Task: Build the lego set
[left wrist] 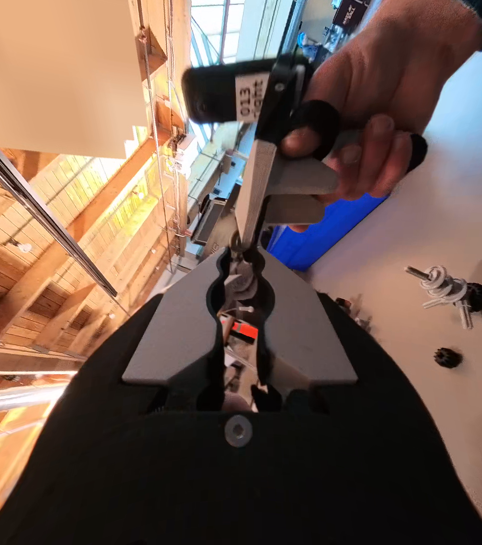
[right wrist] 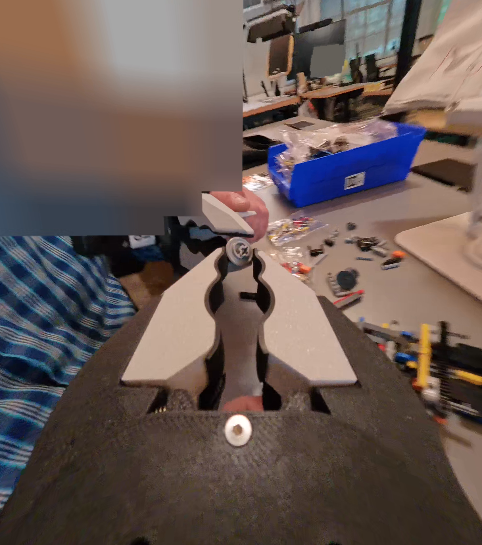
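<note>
Grey plastic makes up the small round lego piece (right wrist: 239,251) pinched at the very tips of the right gripper (right wrist: 239,253), whose two fingers are drawn together on it; the piece shows a cross-shaped hole in its face and is held up in the air, off the table. Right beyond it, the left gripper (right wrist: 228,219) meets it tip to tip, with a person's hand (right wrist: 251,212) behind. From the left wrist view, the left gripper (left wrist: 241,259) has its fingers closed on a grey lego assembly (left wrist: 244,283) of stacked round parts, and the tips of the right gripper (left wrist: 245,236) come down onto its top end, with a hand (left wrist: 381,97) wrapped around that tool. On the pale table (right wrist: 410,206) lie loose lego pieces (right wrist: 363,244), a clear bag of small parts (right wrist: 292,227), a black round piece (right wrist: 346,278), and a larger black and yellow lego build (right wrist: 455,374) near the right edge. A blue bin (right wrist: 349,168) holding plastic bags stands further back. In the left wrist view, a white and black axle assembly (left wrist: 449,290) and a small black gear (left wrist: 447,358) rest on the table, well apart from the grippers. A blue checked shirt (right wrist: 27,324) fills the left side of the right wrist view
</note>
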Demonstrator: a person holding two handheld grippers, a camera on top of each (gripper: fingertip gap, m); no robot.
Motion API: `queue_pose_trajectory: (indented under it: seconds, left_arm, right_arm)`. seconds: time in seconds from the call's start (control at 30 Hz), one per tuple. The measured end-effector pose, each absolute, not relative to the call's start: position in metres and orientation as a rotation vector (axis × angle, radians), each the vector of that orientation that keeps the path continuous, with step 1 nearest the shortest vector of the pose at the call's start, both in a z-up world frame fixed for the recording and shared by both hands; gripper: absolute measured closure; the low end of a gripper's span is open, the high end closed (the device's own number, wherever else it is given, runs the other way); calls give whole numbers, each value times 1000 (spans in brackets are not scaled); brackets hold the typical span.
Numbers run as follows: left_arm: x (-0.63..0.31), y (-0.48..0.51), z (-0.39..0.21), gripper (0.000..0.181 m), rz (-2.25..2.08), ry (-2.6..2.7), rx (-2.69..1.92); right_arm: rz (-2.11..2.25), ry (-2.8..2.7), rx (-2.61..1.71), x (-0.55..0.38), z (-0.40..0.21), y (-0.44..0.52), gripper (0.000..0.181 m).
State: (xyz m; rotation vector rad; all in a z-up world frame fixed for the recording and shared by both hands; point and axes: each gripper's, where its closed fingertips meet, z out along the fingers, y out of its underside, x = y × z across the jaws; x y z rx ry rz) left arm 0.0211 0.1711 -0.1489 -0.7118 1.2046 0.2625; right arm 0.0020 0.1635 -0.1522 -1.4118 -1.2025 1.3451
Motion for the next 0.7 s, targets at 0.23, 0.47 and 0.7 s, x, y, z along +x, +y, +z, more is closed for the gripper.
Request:
queue_pose_trajectory:
  seconds: [0.23,0.47,0.7]
  left_arm:
    - [10,183,-163,175,-326,1098,-1231]
    - [12,181,-153,169,-816,934,-1463]
    - [21,174,-155,170,-1189,845,-1576]
  right_arm:
    - [679,-1376,-1257,9,-159,180,168]
    - [441,-1450,-1142,9,-158,182,168]
    - [331,-1482,-1070,12,-157,182,168]
